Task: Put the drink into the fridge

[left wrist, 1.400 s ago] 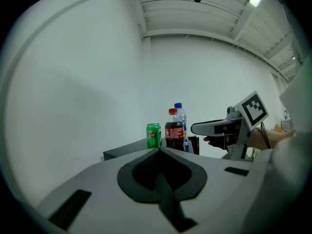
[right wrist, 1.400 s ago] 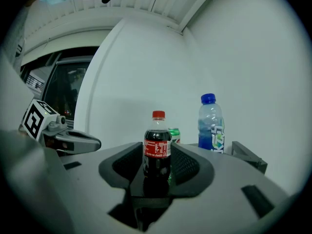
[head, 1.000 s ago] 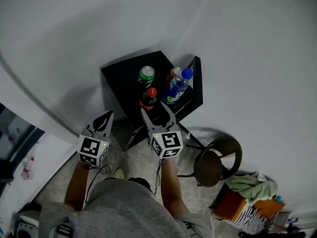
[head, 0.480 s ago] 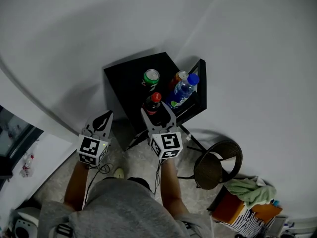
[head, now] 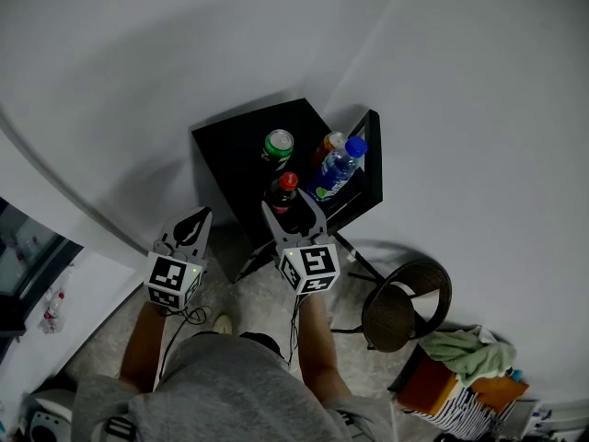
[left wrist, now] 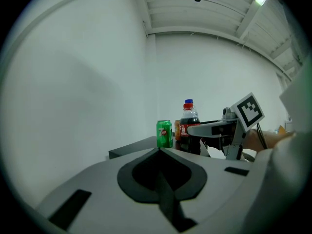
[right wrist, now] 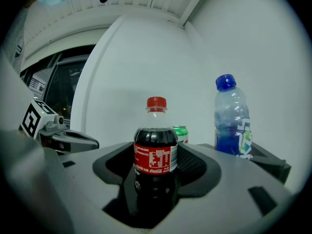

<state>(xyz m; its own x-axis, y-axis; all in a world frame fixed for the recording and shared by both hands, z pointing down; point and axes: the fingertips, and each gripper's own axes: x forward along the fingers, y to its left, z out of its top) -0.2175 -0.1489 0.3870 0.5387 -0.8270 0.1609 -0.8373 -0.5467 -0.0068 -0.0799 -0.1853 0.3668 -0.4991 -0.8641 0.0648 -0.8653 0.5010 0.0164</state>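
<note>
While a dark glass-fronted unit [head: 20, 261] shows at the far left edge of the head view, I cannot tell whether it is the fridge, so the goal of the task is not plainly in sight. Next comes the left gripper [head: 195, 219], held short of the tabletop's near left corner with its grey fingers [left wrist: 122, 179] closed together on nothing; it has no part in the work at this moment. On the small black square tabletop [head: 230, 150] all four drinks stand upright. They are a green soda can [head: 279, 144] near the middle, a dark cola bottle with a red cap and red label [head: 283, 190] at the near edge, an orange-topped drink [head: 331, 143] toward the right edge, and a clear water bottle with a blue cap and blue label [head: 337, 167] just beside it at that edge. The right gripper [head: 293, 212] reaches level over the near edge, its fingers [right wrist: 234, 179] spread wide with the cola bottle standing between them. I see no squeeze on the bottle, and its base seems to rest on the tabletop. To the right of the tabletop stands a round dark stool [head: 405, 300], apart from the drinks. By my reading, the approach to the drink is done, while closing on it, lifting it, carrying it off, opening the fridge and setting it inside are all left.
</note>
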